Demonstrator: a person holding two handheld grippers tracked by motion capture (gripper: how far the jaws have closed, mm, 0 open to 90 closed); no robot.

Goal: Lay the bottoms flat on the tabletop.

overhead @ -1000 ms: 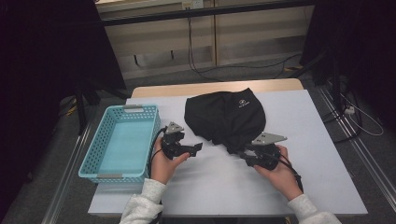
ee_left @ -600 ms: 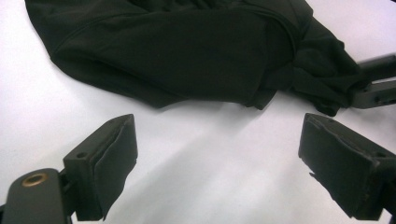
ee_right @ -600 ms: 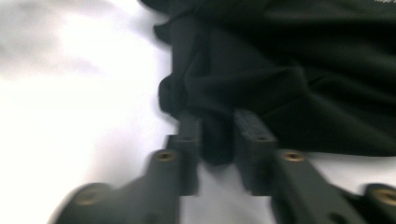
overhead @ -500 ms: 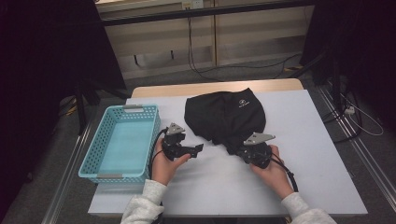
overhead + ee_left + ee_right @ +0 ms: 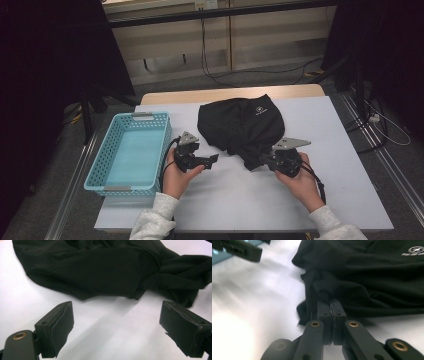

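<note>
A black garment (image 5: 240,125) with a small white logo lies crumpled on the white table top (image 5: 240,200). My right gripper (image 5: 260,161) is at its near edge. In the right gripper view the jaws have just been closing and now pinch a bunched fold of the garment (image 5: 367,277), so the right gripper (image 5: 330,303) is shut on the cloth. My left gripper (image 5: 212,160) rests just left of the garment, pointing toward it. Its jaws stand wide apart in the left gripper view (image 5: 116,315), with only bare table between them and the garment (image 5: 100,270) just beyond.
A light blue plastic basket (image 5: 96,161) stands empty at the table's left side, next to the left hand. The white surface extends in front of and to the right of the garment. Cables and dark stands sit on the floor beyond the table.
The right gripper's jaws have closed onto the garment's near edge after edging slightly left. The left gripper has stayed put and open.
</note>
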